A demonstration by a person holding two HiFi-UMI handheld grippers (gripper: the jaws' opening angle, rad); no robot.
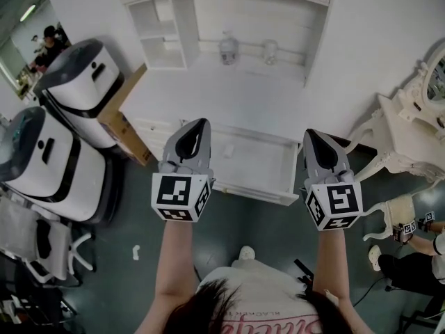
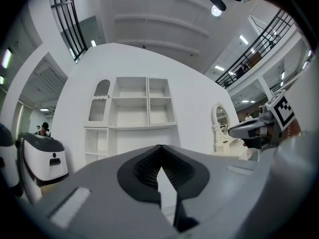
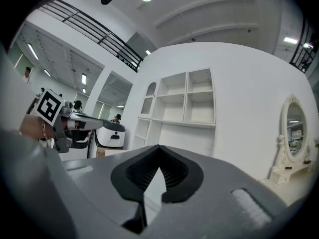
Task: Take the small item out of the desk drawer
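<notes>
Both grippers are held level and side by side, pointing across the desk [image 1: 208, 96] rather than down into it, so neither is set for a reach. The left gripper [image 1: 197, 126] has its fingers closed tip to tip with nothing between them. The right gripper [image 1: 312, 136] is the same, pinched together and empty.

The drawer [image 1: 277, 196] stands pulled out, below and between the two sets of fingertips. Its open top faces up, which leaves the way in from above free. The item [image 1: 228, 151], a pale thing too small to identify, lies on the drawer floor just right of the left fingertips and well left of the right ones.

I judge the left gripper the likelier picker. It would first have to spread its fingers and tip downward.
</notes>
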